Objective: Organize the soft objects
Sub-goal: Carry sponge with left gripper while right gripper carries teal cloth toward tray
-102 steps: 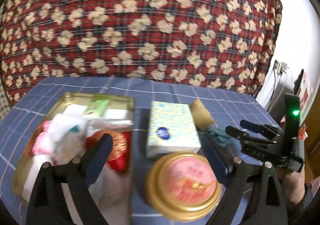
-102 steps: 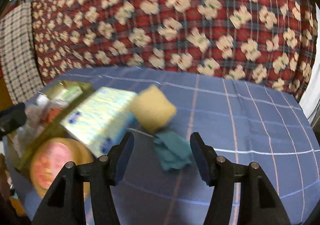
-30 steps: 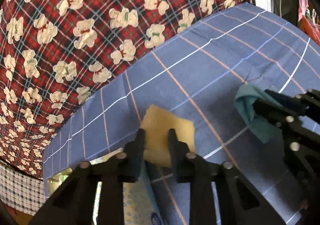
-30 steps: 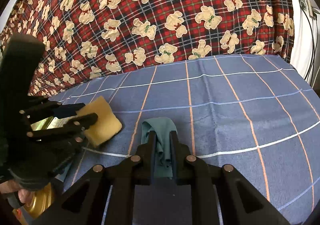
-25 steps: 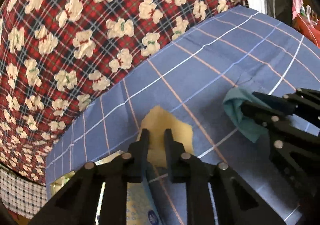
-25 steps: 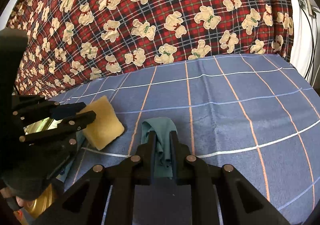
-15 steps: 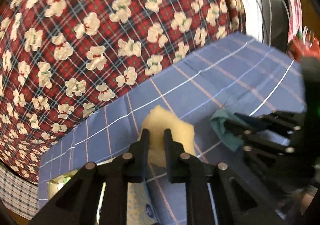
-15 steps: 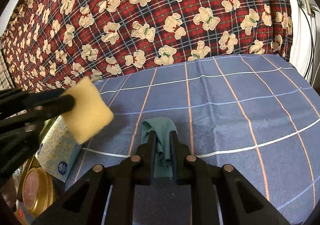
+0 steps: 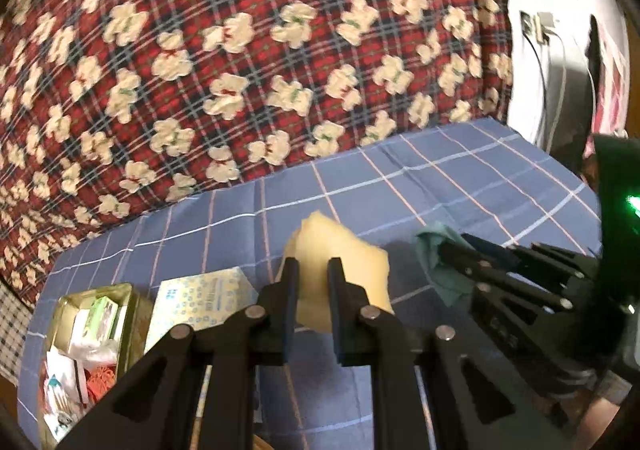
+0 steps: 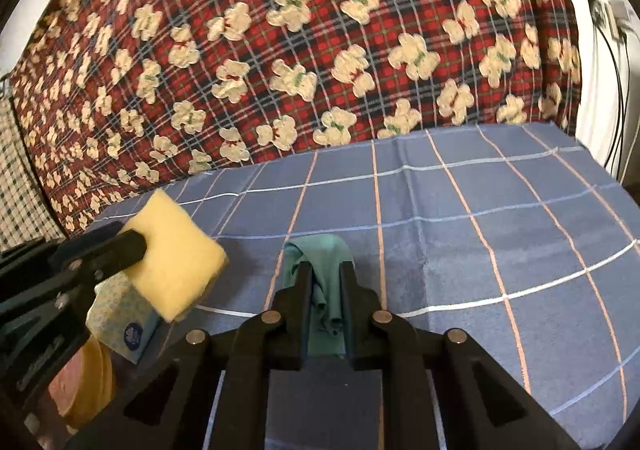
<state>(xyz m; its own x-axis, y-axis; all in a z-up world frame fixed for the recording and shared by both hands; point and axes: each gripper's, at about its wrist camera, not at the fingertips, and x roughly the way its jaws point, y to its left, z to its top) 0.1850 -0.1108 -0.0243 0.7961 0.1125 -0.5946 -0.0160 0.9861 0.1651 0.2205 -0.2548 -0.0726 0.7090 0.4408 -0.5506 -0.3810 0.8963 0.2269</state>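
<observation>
- The desk (image 10: 500, 218), under a blue checked cloth, stands before a red teddy-bear blanket (image 10: 320, 30).
- A gold tin (image 9: 134, 310) of odds and ends sits beside a tissue pack (image 9: 200, 294).
- The left hand-held gripper (image 9: 312, 270) is clenched on a yellow sponge (image 9: 344, 262), lifted off the cloth.
- The right hand-held gripper (image 10: 325, 274) pinches a teal cloth (image 10: 320, 254) lying on the desk.
</observation>
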